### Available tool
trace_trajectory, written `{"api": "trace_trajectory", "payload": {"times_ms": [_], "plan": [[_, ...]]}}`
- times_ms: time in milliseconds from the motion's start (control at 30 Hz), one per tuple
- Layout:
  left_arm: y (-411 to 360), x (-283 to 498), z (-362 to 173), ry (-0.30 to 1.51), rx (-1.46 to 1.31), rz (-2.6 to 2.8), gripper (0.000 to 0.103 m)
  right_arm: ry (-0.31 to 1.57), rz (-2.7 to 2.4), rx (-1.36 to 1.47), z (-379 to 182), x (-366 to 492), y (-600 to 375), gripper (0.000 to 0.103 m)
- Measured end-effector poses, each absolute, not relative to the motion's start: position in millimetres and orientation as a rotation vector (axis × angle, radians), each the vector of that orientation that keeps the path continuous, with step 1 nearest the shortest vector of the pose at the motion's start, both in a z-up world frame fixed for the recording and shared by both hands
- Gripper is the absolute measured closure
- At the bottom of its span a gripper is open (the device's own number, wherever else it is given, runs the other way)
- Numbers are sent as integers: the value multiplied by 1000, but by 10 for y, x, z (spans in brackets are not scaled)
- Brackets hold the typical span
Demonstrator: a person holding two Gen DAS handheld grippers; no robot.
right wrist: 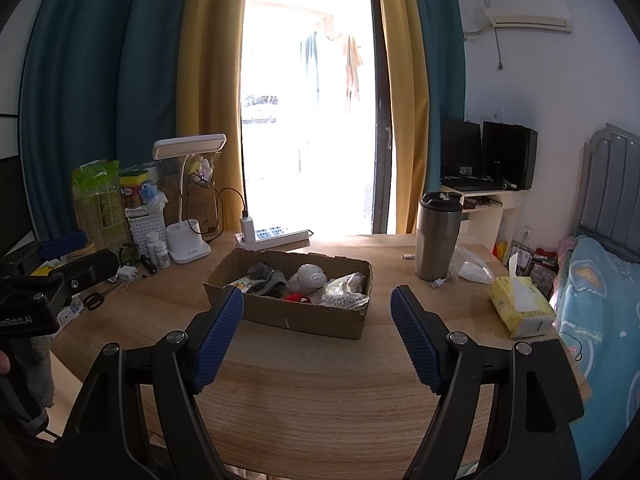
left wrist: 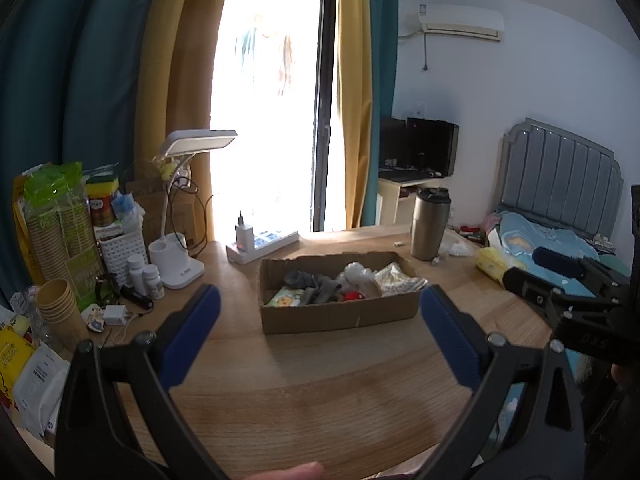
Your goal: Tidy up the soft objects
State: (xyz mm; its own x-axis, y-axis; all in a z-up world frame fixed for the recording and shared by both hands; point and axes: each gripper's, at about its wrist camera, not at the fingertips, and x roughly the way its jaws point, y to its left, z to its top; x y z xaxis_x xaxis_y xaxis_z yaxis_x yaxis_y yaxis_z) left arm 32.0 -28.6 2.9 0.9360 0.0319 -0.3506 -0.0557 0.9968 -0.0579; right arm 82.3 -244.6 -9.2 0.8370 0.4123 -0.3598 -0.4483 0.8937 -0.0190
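Cardboard box point(right wrist: 304, 316) beyond spread gripper point(right wrist: 318, 316)

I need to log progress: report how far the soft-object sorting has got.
Done: nothing visibly sorted; the grey socks, red plush and bags lie jumbled in the cardboard box. In hand: nothing; the left gripper and right gripper are open, short of the box. Left: all of it.

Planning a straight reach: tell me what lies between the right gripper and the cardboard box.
Only bare wooden tabletop lies between the open right gripper and the cardboard box; the right wrist view shows it.
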Motion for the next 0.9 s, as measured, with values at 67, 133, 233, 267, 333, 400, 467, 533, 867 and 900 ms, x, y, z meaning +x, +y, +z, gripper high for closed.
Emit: {"api": "trace_trajectory", "payload": {"times_ms": [67, 133, 233, 267, 333, 400, 467, 533, 867, 900], "plan": [[-286, 318, 23, 359, -68, 45, 2, 356, 457, -104, -93, 821, -2449, 24], [-293, 315, 19, 360, -68, 45, 2, 357, 457, -103, -100, 837, -2447, 24], [-300, 317, 18, 362, -66, 45, 2, 358, 458, -104, -98, 829, -2448, 24], [-301, 317, 16, 363, -66, 45, 2, 357, 458, -104, -96, 825, -2450, 24], [-303, 318, 15, 364, -68, 43, 2, 357, 459, -104, -102, 838, -2448, 24], [-306, 318, 11, 363, -67, 44, 2, 357, 458, -104, -103, 836, -2448, 24], [-304, 321, 11, 363, -67, 43, 2, 360, 458, -104, -110, 838, -2444, 24], [-305, 320, 11, 363, -67, 43, 2, 363, 459, -105, -119, 842, -2441, 24], [-307, 319, 12, 363, -67, 44, 2, 362, 461, -106, -127, 838, -2436, 24], [-307, 319, 12, 363, -67, 44, 2, 362, 460, -107, -126, 841, -2434, 24]]}}
